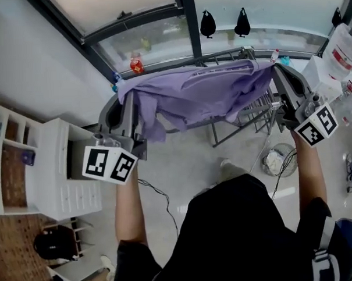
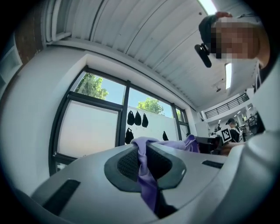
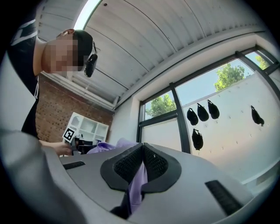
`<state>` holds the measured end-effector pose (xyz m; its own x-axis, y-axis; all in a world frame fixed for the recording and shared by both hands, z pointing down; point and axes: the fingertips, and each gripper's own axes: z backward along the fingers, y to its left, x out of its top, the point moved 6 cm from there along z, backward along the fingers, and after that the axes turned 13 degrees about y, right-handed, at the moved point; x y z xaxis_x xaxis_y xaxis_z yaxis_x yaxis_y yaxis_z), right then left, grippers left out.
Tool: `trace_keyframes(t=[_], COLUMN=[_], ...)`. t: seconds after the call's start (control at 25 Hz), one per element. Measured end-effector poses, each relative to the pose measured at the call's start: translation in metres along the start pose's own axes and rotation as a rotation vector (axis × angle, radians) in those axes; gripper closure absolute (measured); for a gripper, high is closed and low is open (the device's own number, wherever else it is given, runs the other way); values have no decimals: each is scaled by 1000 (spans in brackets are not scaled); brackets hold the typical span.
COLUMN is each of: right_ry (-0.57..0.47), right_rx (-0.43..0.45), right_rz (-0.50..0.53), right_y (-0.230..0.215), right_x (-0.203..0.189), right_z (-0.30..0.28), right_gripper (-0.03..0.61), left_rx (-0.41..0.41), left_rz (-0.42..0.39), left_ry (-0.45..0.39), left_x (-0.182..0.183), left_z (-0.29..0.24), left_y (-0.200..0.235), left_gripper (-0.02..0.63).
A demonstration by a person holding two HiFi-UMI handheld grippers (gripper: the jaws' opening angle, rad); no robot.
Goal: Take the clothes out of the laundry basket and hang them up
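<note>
A purple garment (image 1: pixel 203 92) hangs stretched between my two grippers, held up in front of the window over a metal drying rack (image 1: pixel 253 113). My left gripper (image 1: pixel 127 95) is shut on the garment's left edge; in the left gripper view the purple cloth (image 2: pixel 146 175) is pinched between the black pads (image 2: pixel 127 164). My right gripper (image 1: pixel 273 71) is shut on the right edge, and the right gripper view shows purple cloth (image 3: pixel 139 183) squeezed between its pads (image 3: pixel 155 164). A laundry basket (image 1: pixel 277 160) with pale cloth inside sits on the floor at the right.
A white drawer unit (image 1: pixel 58 171) and white shelves (image 1: pixel 4 150) stand at the left. A red bottle (image 1: pixel 136 65) sits on the window sill. Dark bags (image 1: pixel 207 24) hang outside the window. A cable (image 1: pixel 158 199) trails on the floor. Another person (image 2: pixel 229 124) stands far off.
</note>
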<state>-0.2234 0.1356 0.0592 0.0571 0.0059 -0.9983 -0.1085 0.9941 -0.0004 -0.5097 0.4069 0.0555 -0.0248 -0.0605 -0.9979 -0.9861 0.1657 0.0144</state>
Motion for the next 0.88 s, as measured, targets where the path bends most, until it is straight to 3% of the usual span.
trace_keyframes(t=[0.48,0.6,0.88], right_ry=[1,6,112], right_rx=[189,203,182], right_rz=[35,62,-88], right_y=[17,4,-63], right_x=[-3,-15,-103], right_z=[-51,-82,-177], right_gripper=[575,575,575], left_rx=[124,162,234], left_rz=[56,63,145], left_ry=[40,78,247], left_x=[-26,-38,-112], left_z=[40,18,-83], left_y=[36,62,134], left_gripper=[598,598,598])
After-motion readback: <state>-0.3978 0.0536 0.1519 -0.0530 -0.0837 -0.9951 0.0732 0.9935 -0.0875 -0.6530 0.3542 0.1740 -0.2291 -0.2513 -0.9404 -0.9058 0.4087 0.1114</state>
